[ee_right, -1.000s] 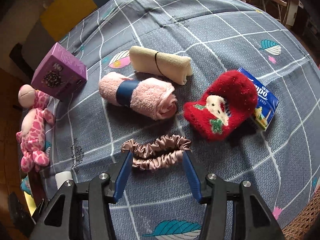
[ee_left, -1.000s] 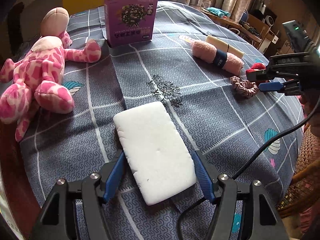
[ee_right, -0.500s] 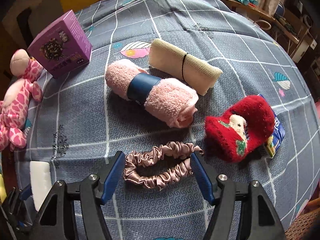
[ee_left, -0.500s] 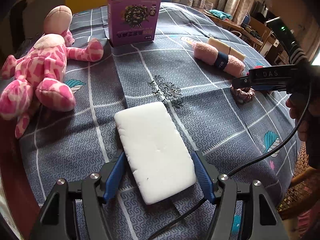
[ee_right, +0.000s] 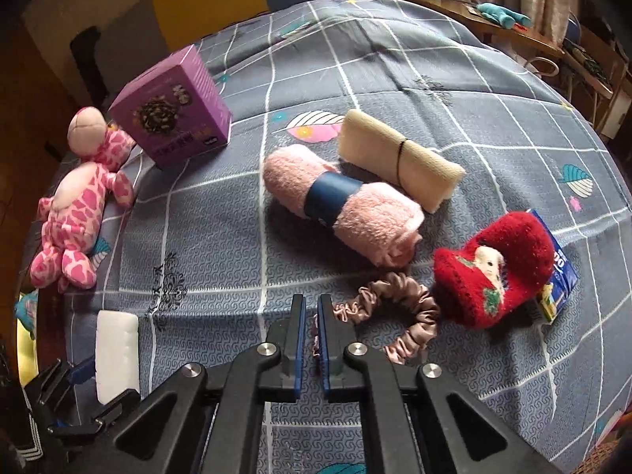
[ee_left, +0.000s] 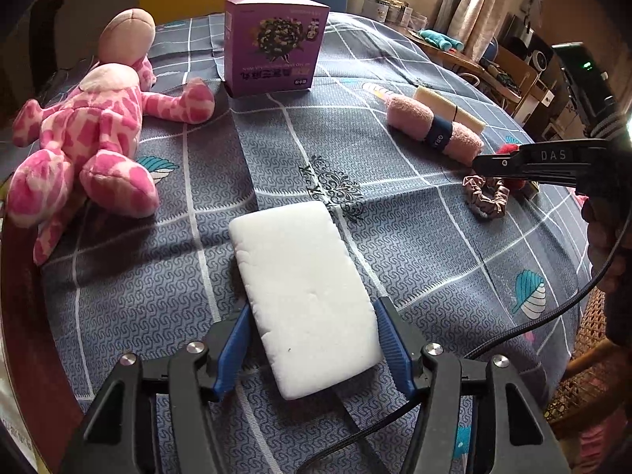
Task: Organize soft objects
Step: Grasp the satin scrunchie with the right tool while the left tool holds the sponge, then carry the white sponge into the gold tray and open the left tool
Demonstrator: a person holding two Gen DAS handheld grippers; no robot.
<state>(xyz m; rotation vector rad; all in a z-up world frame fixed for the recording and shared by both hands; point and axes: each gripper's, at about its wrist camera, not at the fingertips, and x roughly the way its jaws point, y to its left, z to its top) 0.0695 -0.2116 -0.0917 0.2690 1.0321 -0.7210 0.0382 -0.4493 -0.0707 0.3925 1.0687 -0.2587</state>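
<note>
Grey plaid cloth (ee_right: pixel 454 91) fills both views. Pink spotted plush (ee_left: pixel 87 134), left-wrist view upper left, lies flat; purple box (ee_left: pixel 272 43) stands upright behind it, top centre. White foam pad (ee_left: pixel 304 296), lower centre, sits btwn the blue fingers (ee_left: pixel 233 347) of the left gripper (ee_left: pixel 312 349), whose jaws are closing at medium width; contact w/ pad unclear. Right-wrist view, centre: pink rolled towel (ee_right: pixel 339 205) w/ blue band, cream roll (ee_right: pixel 399 158) just behind it. Red knit sock (ee_right: pixel 493 268), right, overlaps a blue tissue pack (ee_right: pixel 561 280). Satin scrunchie (ee_right: pixel 395 312), lower centre right: right gripper (ee_right: pixel 312 335) is pinched tight on its left end.
</note>
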